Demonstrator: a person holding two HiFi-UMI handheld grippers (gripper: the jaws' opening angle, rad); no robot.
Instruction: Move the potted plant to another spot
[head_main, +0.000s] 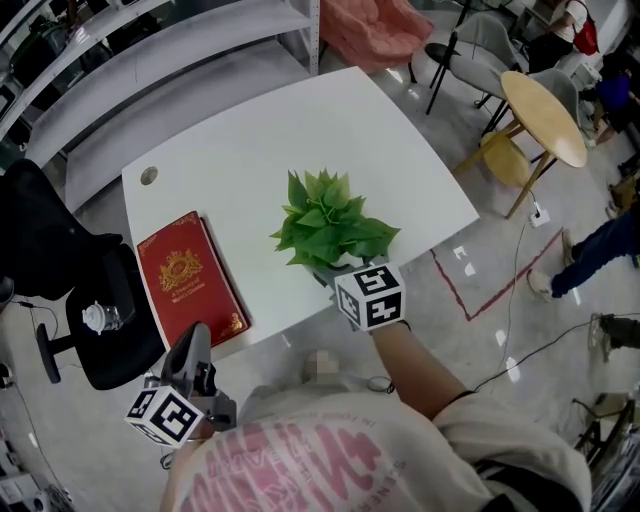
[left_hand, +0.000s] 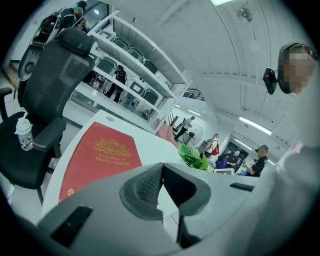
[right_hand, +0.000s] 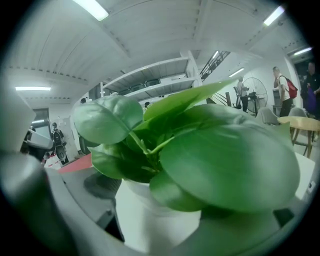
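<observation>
Green potted plant (head_main: 325, 226) clamped by its white pot in the right tool (head_main: 334, 274); left tool (head_main: 197, 340) closed, empty

an open office: black swivel chair (head_main: 45, 240), white desk (head_main: 250, 140), long white shelving (head_main: 140, 75), round wooden table (head_main: 545, 115).

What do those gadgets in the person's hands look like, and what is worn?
Both are grey plastic tools. The left gripper has dark ribbed pads on its jaws; the right gripper has the same grey body. Each carries a white cube with black square markers: left cube, right cube. The person wears a cream short-sleeved shirt with pink print.
</observation>
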